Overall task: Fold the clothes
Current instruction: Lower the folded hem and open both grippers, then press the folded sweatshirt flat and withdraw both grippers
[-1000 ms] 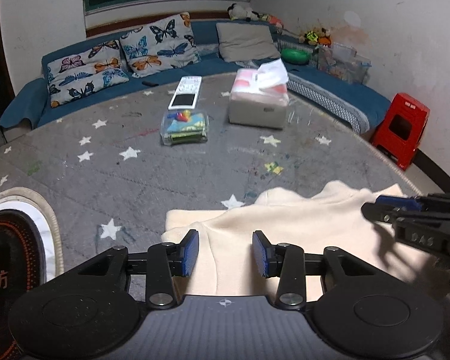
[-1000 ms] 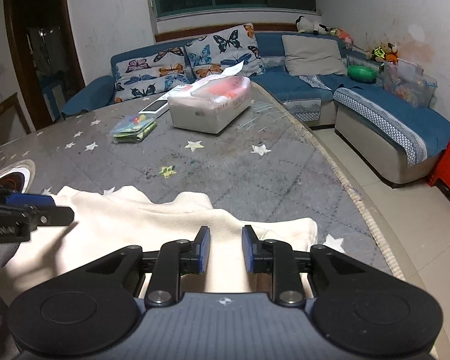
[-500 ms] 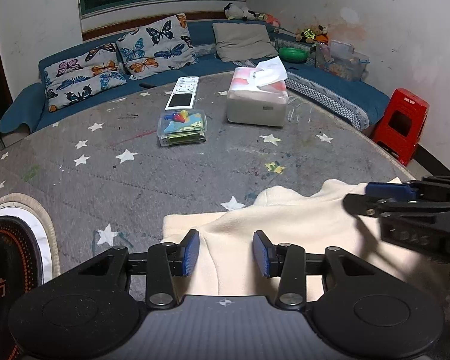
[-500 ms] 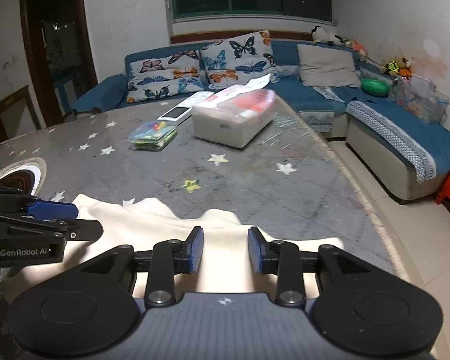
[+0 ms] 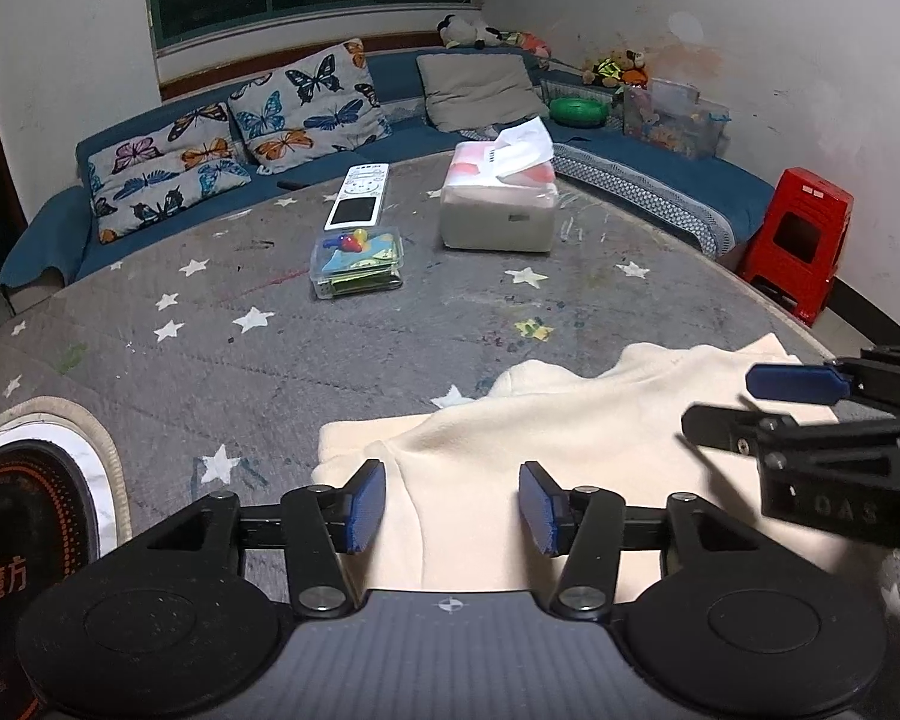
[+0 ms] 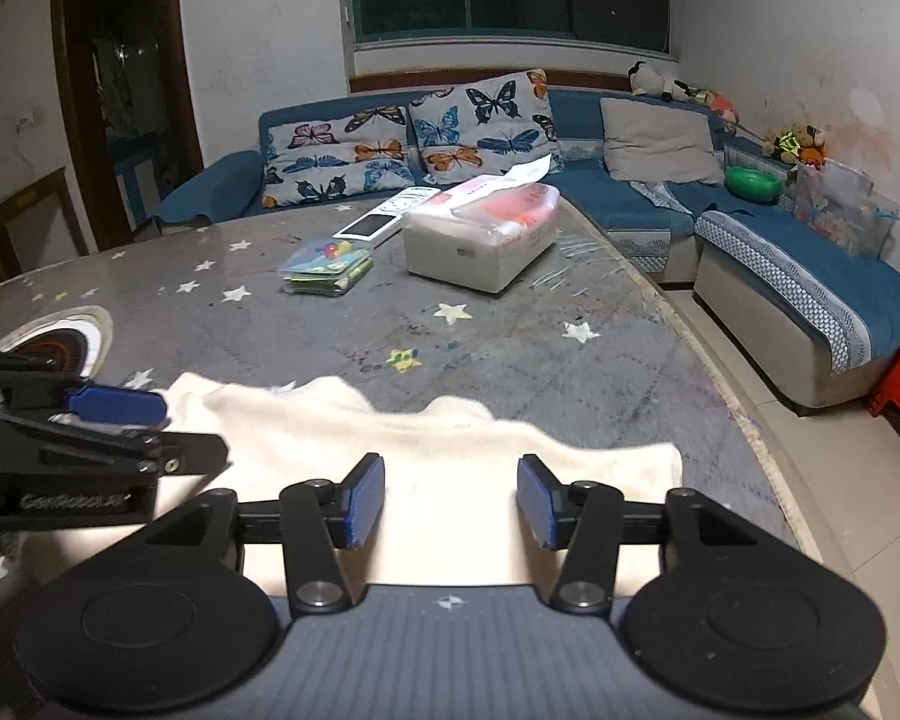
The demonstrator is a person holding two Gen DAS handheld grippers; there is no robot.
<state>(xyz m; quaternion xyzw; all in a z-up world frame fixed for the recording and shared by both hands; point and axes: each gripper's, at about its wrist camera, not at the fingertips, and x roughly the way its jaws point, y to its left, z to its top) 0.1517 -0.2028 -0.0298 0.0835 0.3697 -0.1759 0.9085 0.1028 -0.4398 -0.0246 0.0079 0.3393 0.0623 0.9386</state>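
Observation:
A cream garment (image 5: 570, 438) lies partly folded on the grey star-patterned table cover (image 5: 360, 360), near the front edge. It also shows in the right wrist view (image 6: 450, 450). My left gripper (image 5: 452, 507) is open and empty, raised over the garment's left part. My right gripper (image 6: 450, 501) is open and empty over the garment's right part. The right gripper shows at the right of the left wrist view (image 5: 768, 402). The left gripper shows at the left of the right wrist view (image 6: 168, 426).
A tissue box (image 5: 498, 204), a clear box of colourful items (image 5: 357, 261) and a white remote (image 5: 357, 195) sit farther back. A round stove plate (image 5: 24, 492) is at the left. A blue sofa (image 5: 510, 120) and a red stool (image 5: 801, 240) stand beyond the table edge.
Both grippers have opened wider and lifted away from the garment. The garment stays lying on the table.

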